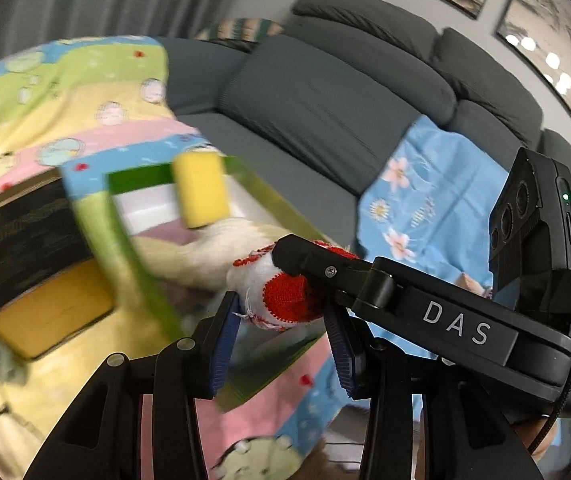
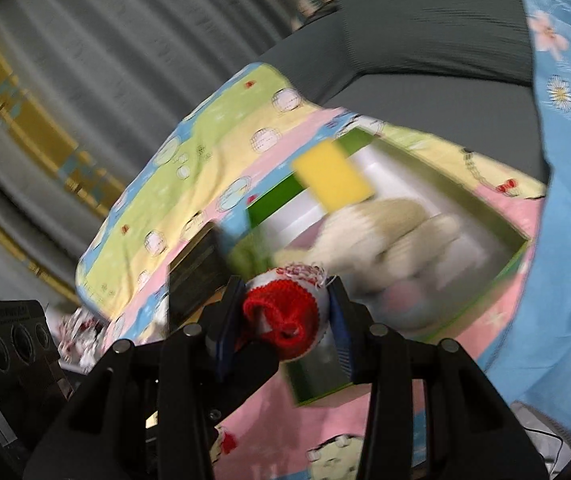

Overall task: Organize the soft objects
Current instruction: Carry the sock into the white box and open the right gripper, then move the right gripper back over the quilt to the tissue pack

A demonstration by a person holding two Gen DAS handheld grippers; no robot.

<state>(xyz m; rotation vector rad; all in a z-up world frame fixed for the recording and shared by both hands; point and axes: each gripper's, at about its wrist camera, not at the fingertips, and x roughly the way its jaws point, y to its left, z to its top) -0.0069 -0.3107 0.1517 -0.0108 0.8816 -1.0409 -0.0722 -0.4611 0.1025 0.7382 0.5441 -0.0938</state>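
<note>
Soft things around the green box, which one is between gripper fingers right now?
The red and white stuffed toy, pinched by the right gripper over the box's near edge. The yellow sponge and the cream plush lie inside the green box, ungripped.

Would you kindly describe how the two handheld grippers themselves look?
Both the left gripper and right gripper have matte black angular frames, round silver fasteners and ribbed blue fingers. The right one's body shows white "DAS" lettering, a black cable and a green indicator light.
</note>
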